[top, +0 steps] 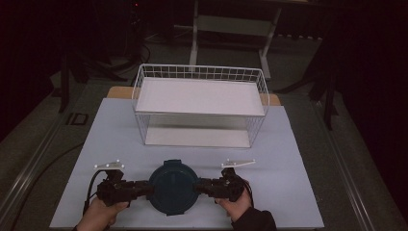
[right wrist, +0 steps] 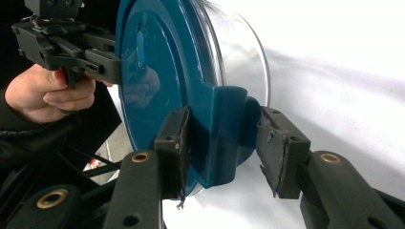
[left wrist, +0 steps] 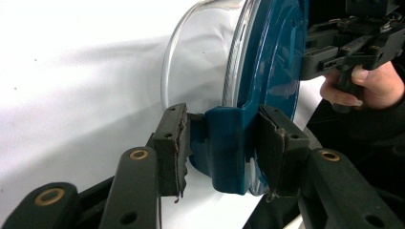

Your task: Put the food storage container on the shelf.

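A round blue lid (top: 173, 187) lies before the white wire basket (top: 199, 103) (on the counter (top: 115, 130)), left gripper (top: 146, 188) and right gripper (top: 198, 186) flanking it.

A pale, white-topped rectangular table (top: 298, 159) stands on a dim grey floor (top: 43, 130). Behind it, a white metal frame stand (top: 231, 26) rises into dark, unlit surroundings.

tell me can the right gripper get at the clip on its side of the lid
Probably yes: the right gripper already has the lid's clip between its jaws, nothing in the way.
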Demonstrator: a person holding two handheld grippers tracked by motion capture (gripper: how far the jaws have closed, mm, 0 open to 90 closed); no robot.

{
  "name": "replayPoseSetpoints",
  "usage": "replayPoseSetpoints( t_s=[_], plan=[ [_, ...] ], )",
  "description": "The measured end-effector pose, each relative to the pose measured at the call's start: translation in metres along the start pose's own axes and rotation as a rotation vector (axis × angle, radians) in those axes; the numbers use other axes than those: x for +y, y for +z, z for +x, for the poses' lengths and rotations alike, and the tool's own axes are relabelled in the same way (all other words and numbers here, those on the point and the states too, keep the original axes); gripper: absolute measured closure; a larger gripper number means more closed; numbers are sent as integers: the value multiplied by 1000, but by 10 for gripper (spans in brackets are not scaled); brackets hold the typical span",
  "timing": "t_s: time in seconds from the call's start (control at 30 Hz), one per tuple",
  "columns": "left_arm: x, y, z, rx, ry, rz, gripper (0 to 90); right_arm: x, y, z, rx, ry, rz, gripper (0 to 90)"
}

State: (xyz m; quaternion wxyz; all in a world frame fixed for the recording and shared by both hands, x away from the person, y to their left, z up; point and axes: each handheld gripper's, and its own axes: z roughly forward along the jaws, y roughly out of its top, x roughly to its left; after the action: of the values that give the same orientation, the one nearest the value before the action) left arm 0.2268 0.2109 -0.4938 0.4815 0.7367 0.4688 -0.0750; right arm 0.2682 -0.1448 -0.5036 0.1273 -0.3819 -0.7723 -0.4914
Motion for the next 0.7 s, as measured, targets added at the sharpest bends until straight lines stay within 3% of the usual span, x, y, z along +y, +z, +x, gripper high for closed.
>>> replayPoseSetpoints(
  t_s=[0.23,0.47,0.7],
  plan=[
    [11,4,-6,-10,18,-24,563,7,-11,-2,-9,-3,-32,562],
    [26,10,-12,-14,70,-53,561,17,-25,-2,-32,-27,-62,561],
    [39,22,-14,-26,70,-72,563,25,-38,-8,-52,-33,-92,561]
  ],
)
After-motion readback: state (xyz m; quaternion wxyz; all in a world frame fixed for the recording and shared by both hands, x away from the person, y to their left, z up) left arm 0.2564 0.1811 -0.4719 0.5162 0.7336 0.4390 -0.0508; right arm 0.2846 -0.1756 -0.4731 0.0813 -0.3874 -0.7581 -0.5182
